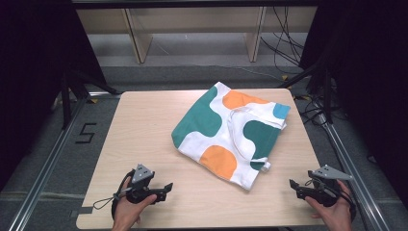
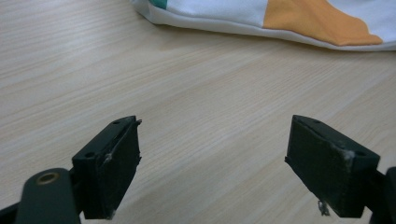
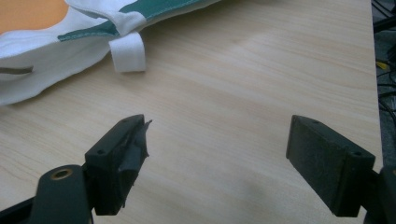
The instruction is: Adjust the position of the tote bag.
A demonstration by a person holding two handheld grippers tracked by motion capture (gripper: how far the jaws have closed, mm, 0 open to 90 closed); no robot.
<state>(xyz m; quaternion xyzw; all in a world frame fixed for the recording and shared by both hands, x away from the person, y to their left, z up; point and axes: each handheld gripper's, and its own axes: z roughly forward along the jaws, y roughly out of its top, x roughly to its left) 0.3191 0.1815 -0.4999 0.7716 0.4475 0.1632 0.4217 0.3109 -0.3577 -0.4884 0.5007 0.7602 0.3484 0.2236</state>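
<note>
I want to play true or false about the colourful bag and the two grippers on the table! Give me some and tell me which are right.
1. The bag is white with green, orange and blue patches. True.
2. The left gripper is holding the bag. False: its jaws are open over bare table, apart from the bag.
3. The right gripper is open and holds nothing. True.
4. The bag hangs off the table edge. False: it lies wholly on the tabletop.
5. A small white loop sticks out from the bag's edge. True.
</note>
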